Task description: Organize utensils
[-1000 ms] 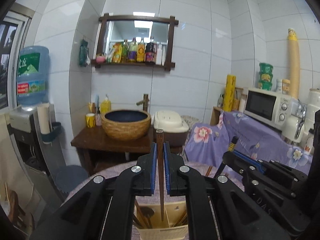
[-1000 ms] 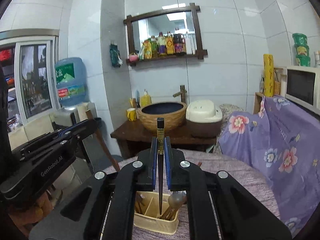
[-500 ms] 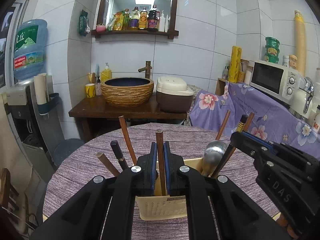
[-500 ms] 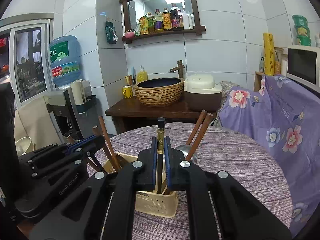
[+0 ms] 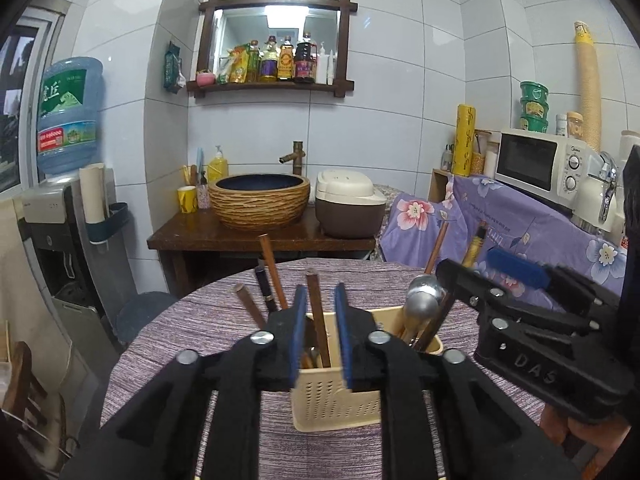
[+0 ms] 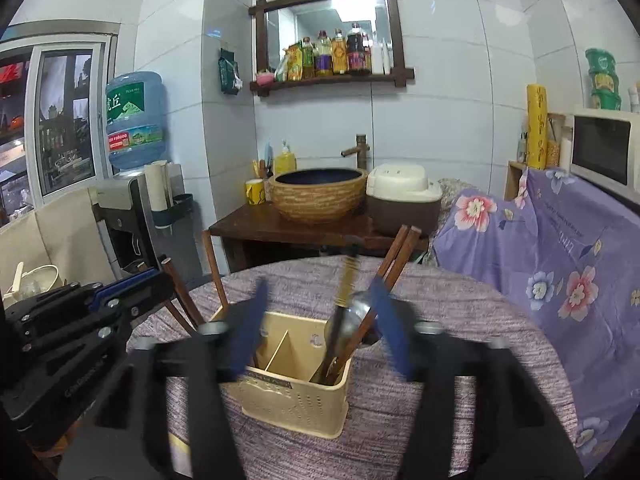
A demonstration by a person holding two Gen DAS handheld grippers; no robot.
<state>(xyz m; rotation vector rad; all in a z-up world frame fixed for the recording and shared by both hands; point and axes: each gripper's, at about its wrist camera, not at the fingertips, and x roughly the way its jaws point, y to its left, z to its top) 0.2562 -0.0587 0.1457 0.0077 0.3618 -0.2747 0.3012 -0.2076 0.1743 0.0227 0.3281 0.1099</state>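
Both grippers have just been opening: our left gripper (image 5: 320, 312) flanks a brown chopstick (image 5: 318, 312); our right gripper (image 6: 320, 320) is spread around a black chopstick (image 6: 345, 292) in the cream utensil basket (image 6: 296, 400).

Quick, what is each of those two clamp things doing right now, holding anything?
Left gripper: jaws just opened, brown chopstick loose between them, standing in the basket.
Right gripper: jaws just opened wide, dark gold-banded chopstick released into the basket.
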